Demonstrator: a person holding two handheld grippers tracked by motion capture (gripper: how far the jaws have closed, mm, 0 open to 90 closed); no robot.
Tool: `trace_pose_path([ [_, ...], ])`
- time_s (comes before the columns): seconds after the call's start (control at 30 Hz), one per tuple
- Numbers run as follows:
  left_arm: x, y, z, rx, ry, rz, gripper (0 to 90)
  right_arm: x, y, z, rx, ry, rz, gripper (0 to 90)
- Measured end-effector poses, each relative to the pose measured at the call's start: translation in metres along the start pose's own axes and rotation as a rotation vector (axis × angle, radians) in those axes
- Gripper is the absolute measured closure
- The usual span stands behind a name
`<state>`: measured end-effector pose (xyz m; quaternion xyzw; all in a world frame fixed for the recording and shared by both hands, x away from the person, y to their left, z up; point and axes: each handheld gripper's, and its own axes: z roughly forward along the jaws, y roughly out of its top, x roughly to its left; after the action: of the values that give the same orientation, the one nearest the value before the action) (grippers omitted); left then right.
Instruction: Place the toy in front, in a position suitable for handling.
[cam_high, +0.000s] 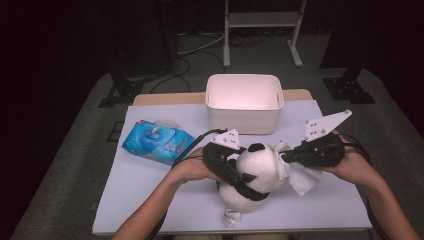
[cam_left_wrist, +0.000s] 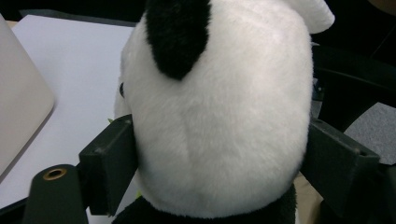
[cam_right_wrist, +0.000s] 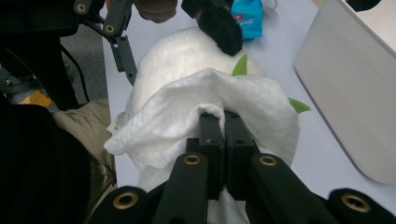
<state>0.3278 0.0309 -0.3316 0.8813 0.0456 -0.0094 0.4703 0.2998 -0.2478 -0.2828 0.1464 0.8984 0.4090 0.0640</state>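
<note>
**A:** Where is the panda plush toy (cam_high: 255, 172)?

**B:** Near the counter's (cam_high: 150, 200) front edge, about midway along it. The left tool (cam_left_wrist: 219, 154) has its jaws spread wide around the panda's head, pads pressing both sides.

**A:** And the right tool (cam_right_wrist: 223, 114)?

**B:** Its jaws are pressed together, pinching a white wet wipe (cam_right_wrist: 187, 112) draped against the panda's face, between the panda and the white bin (cam_high: 245, 102).

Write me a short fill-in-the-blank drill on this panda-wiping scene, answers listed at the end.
1. The left tool grips the plush panda by its ____.
2. The right tool is shut on a white ____.
3. The blue wipes pack lies on the ____ beside the panda.
4. The white bin stands ____ the panda, across the table.

Missing words: head; wipe; table; behind
</note>
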Motion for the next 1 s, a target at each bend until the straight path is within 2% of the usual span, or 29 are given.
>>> trace_pose_path([
  [0.2, 0.002, -0.008, 0.003, -0.009, -0.02, -0.042, 12.2, 0.0, -0.006, -0.002, 0.008, 0.01, 0.008, 87.6],
  [0.53, 0.002, -0.016, 0.009, -0.003, -0.037, -0.056, 11.1, 0.0, -0.011, -0.003, 0.024, 0.015, 0.018, 87.6],
  [0.57, 0.003, -0.016, 0.01, -0.01, -0.042, -0.049, 12.3, 0.001, -0.011, -0.003, 0.025, 0.016, 0.017, 87.6],
  [0.67, 0.003, -0.015, 0.009, -0.025, -0.049, -0.041, 24.8, 0.001, -0.011, -0.003, 0.028, 0.008, 0.02, 87.6],
  [0.73, 0.003, -0.015, 0.008, -0.04, -0.041, -0.027, 30.5, 0.001, -0.011, -0.005, 0.017, 0.011, 0.022, 87.6],
  [0.8, 0.002, -0.013, 0.007, -0.054, -0.031, -0.014, 33.8, 0.001, -0.012, -0.006, 0.007, 0.003, 0.022, 87.6],
  [1.0, 0.003, -0.002, -0.002, -0.035, -0.014, 0.017, 35.4, 0.0, -0.013, -0.013, -0.054, 0.01, 0.041, 87.5],
])
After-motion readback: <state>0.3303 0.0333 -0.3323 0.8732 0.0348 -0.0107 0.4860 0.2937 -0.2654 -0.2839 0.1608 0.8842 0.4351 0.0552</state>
